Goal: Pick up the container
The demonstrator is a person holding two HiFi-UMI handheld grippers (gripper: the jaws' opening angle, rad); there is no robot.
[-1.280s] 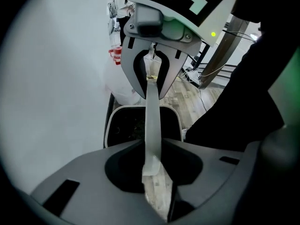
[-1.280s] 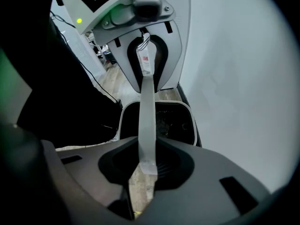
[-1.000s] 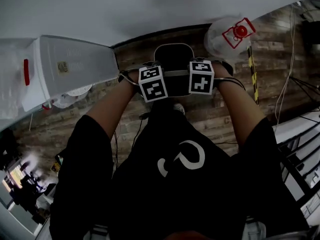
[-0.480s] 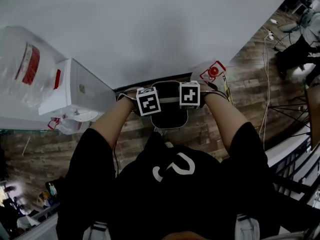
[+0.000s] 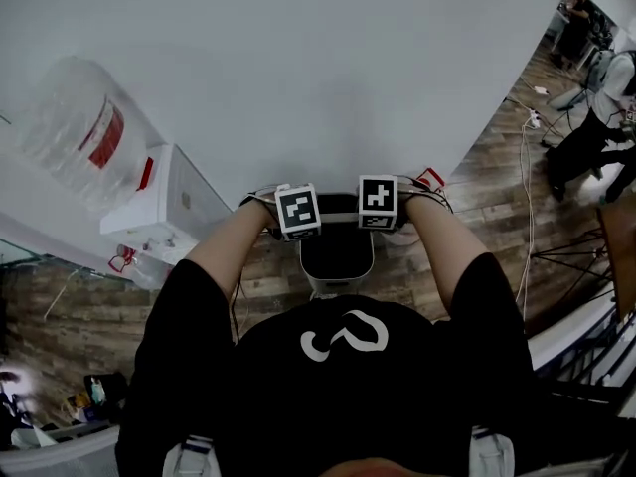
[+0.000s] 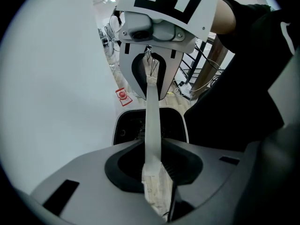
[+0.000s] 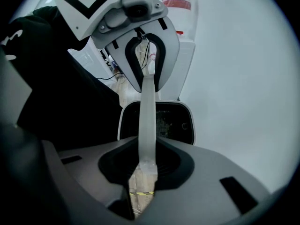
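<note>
The container is a dark bin with a white rim, hanging above the wooden floor in front of the person. A pale, flat handle spans its top. My left gripper is shut on one end of that handle, and my right gripper is shut on the other end. In the left gripper view the handle runs from my jaws up to the right gripper, with the container below. The right gripper view mirrors this: handle, container. The fingertips are hidden under the marker cubes in the head view.
A broad white tabletop lies just beyond the container. A white lidded box and a clear bag with a red label stand at the left. A red-marked item sits by the table edge. People and cables are at the far right.
Both grippers have risen together with the container hanging from its handle. The container has left the floor, and more of the tabletop now fills the head view.
</note>
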